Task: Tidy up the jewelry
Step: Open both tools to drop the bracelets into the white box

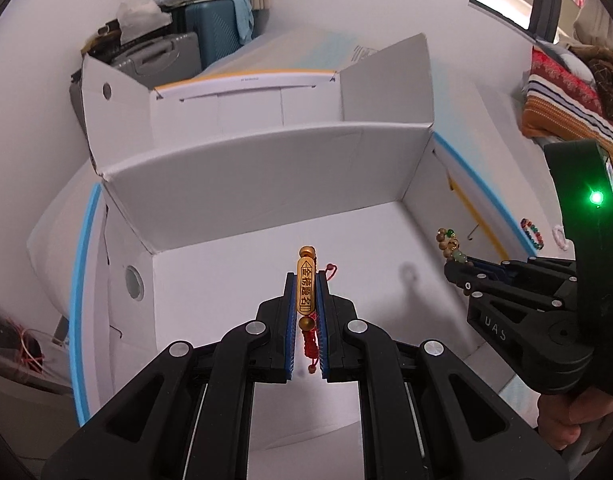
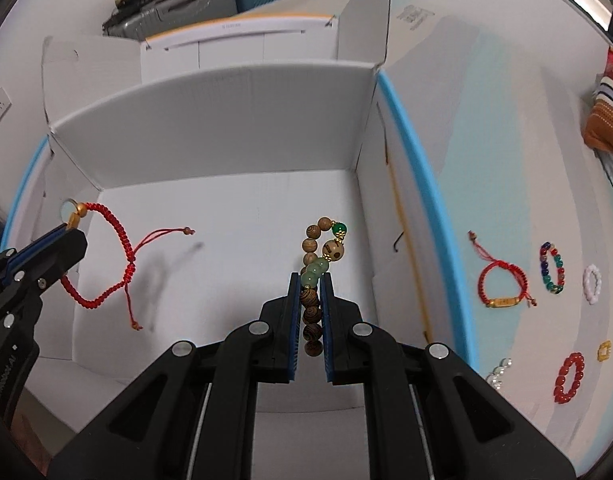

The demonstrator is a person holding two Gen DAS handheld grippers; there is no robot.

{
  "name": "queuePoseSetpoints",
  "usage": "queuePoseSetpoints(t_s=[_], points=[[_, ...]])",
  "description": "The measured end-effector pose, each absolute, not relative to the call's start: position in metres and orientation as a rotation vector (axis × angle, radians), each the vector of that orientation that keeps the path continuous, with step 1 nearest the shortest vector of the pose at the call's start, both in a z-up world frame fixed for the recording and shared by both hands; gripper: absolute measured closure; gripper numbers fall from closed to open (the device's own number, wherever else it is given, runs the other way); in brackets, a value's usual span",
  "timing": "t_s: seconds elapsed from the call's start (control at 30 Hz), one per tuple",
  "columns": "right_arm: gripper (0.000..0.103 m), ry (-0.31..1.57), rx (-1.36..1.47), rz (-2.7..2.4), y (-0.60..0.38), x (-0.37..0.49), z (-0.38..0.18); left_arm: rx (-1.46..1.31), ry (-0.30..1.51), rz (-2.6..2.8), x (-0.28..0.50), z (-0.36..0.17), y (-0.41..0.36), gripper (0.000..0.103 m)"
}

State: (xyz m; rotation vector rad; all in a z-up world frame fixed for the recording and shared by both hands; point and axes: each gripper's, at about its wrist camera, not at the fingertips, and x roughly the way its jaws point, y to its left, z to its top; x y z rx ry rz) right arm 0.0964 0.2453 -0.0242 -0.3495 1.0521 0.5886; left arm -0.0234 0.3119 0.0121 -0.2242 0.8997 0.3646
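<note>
Now the left gripper [image 1: 306, 280] clamps a red braided cord bracelet with a gold bar charm [image 1: 307, 287], the right gripper [image 2: 310, 280] a wooden-and-green bead bracelet [image 2: 320, 258], both over the open white cardboard box [image 2: 210, 136]. Best lower them near the floor, apart, before releasing.

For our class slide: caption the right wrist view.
Right gripper shut on wooden bead bracelet above open white box.

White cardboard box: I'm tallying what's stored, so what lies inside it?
The white cardboard box shows only bare floor and shadows; both held bracelets hang above it. The near floor is hidden behind the grippers.
</note>
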Motion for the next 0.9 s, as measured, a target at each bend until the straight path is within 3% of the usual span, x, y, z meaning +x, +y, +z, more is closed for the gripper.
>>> queuePoseSetpoints(t_s=[0.9], points=[[0.092,1.078,-0.349,0.589,0.249,0.100,-0.030,-0.216,0.944,0.397,-0.019,-0.001,0.313,0.092]])
